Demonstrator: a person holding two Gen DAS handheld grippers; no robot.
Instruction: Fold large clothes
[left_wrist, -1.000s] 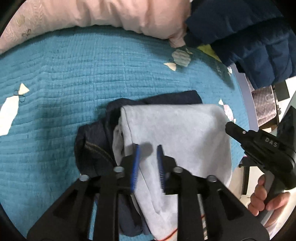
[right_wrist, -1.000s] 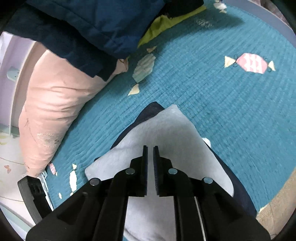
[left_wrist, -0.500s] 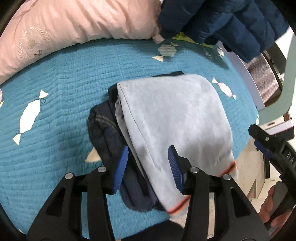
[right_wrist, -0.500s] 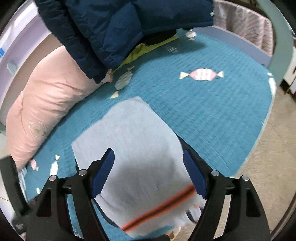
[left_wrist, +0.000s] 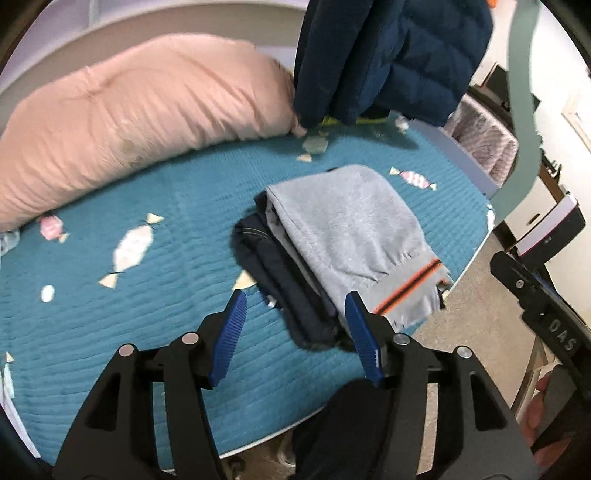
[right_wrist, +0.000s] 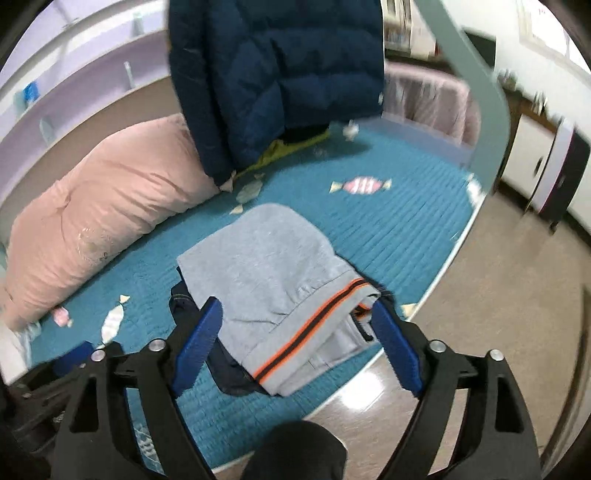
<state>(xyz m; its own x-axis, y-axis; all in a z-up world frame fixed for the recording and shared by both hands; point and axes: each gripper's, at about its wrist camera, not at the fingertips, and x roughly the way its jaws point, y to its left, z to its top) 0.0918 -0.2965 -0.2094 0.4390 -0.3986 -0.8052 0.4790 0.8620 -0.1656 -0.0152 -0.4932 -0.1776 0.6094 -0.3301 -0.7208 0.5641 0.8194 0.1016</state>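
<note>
The left hand-held gripper (left_wrist: 293, 328) is hovering with its blue pads spread wide and gripping nothing; the right hand-held gripper (right_wrist: 295, 341) is likewise standing wide apart and empty. Both are hanging above and in front of the near edge of the bed (left_wrist: 147, 314), clear of the fabric. Just beyond the fingertips, the grey sweatpants (left_wrist: 347, 229) are lying folded into a compact rectangle, with the orange-and-black striped cuff (right_wrist: 314, 325) facing the near edge and overhanging it slightly. The grey piece is resting on top of a dark navy garment (left_wrist: 288, 291), also folded, whose edges are showing along the left side and at the near corner of the stack. The stack is sitting on the teal quilted bedspread near the right-hand part of the near edge. Farther out, a pink pillow (left_wrist: 129, 122) is lying along the far edge, and a navy puffer jacket (right_wrist: 277, 74) is hanging over the far right corner, well apart from the stack. Judged from this layout, the folding of both stacked pieces is appearing complete. Whether the jacket belongs to the job cannot be told; if it does, that piece is remaining unfolded.
</note>
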